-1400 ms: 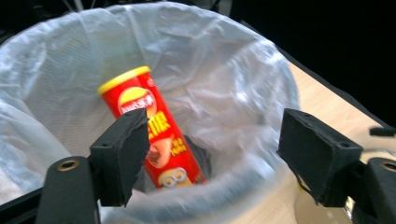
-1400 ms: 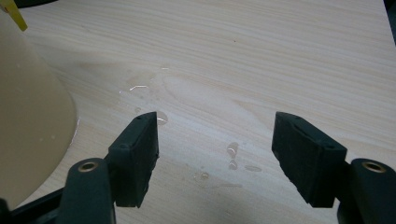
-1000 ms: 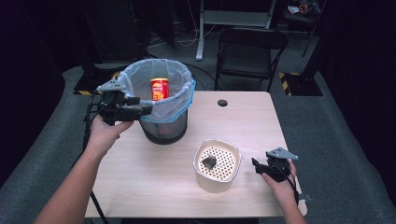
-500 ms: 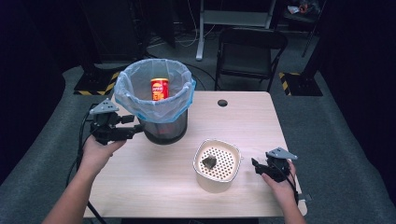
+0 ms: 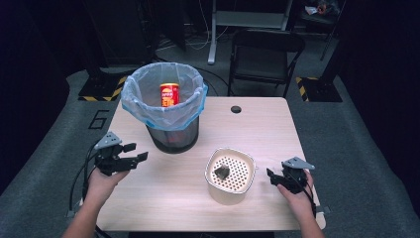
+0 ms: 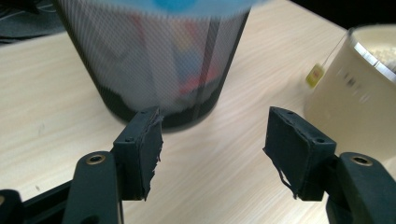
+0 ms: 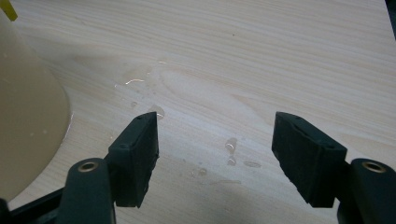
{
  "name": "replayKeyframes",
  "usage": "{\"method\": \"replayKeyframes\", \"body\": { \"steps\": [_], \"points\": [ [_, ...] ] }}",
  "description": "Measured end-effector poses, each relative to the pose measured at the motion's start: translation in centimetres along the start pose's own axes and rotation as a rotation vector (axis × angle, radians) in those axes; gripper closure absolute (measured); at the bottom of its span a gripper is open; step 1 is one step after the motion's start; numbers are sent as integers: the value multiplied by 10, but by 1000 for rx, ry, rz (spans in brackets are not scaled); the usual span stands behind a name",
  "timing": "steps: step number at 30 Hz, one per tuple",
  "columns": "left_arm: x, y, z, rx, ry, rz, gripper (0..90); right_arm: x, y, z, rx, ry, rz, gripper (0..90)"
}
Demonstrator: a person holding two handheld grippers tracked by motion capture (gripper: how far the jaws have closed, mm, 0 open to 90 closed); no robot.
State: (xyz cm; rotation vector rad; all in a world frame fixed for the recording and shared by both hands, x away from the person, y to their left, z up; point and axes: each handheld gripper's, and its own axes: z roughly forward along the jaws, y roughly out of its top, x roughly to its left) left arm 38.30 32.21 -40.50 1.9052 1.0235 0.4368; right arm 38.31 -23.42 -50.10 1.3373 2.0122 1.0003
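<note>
Tongs first, from the high view: your left tongs (image 5: 137,151) hang low over the table (image 5: 257,129) just beside the mesh waste bin (image 5: 171,139). Your right tongs (image 5: 270,177) rest near the cream strainer pot (image 5: 230,196). A tea bag (image 5: 221,171) lies on the pot's perforated insert, probably left there to drain. A red can (image 5: 169,94) stands inside the bin's blue-rimmed liner (image 5: 148,106); its lower part is hidden by the liner. I judge the tea bag is the next thing bound for that bin.

Left gripper view: the left tongs (image 6: 212,140) stand apart, have just been opening a little, and hold nothing. The bin (image 6: 140,70) sits straight ahead. Its contents are only coloured smears behind the mesh, and its rim is blurred and cut off at the top. A yellow tag (image 6: 315,74) hangs on a thread down the pot's wall (image 6: 355,102).

Right gripper view: the right tongs (image 7: 215,154) are also apart and empty, over bare wood. Water drops (image 7: 231,145) dot the table there, likely drips from the wet bag. The pot (image 7: 28,116) is cut off at the left edge.
</note>
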Motion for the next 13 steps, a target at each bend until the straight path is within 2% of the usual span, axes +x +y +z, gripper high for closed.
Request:
{"method": "replayKeyframes", "body": {
  "steps": [3,4,8,9,10,11,13],
  "points": [
    [4,-21,9,10,15,-10,326,0,0,0,1,-5,2,313],
    [4,-21,9,10,15,-10,319,0,0,0,1,-5,2,313],
    [8,-40,17,29,40,-7,300,-1,-1,1,9,-4,3,313],
    [11,-49,21,28,54,-16,270,-1,-1,2,7,-13,2,313],
    [11,-49,21,28,54,-16,247,-1,-1,2,7,-13,2,313],
    [15,-59,26,34,59,-26,223,-2,-1,1,5,-13,3,312],
    [18,-64,28,36,58,-35,199,-2,-2,1,3,-12,3,312]
  ]
}}
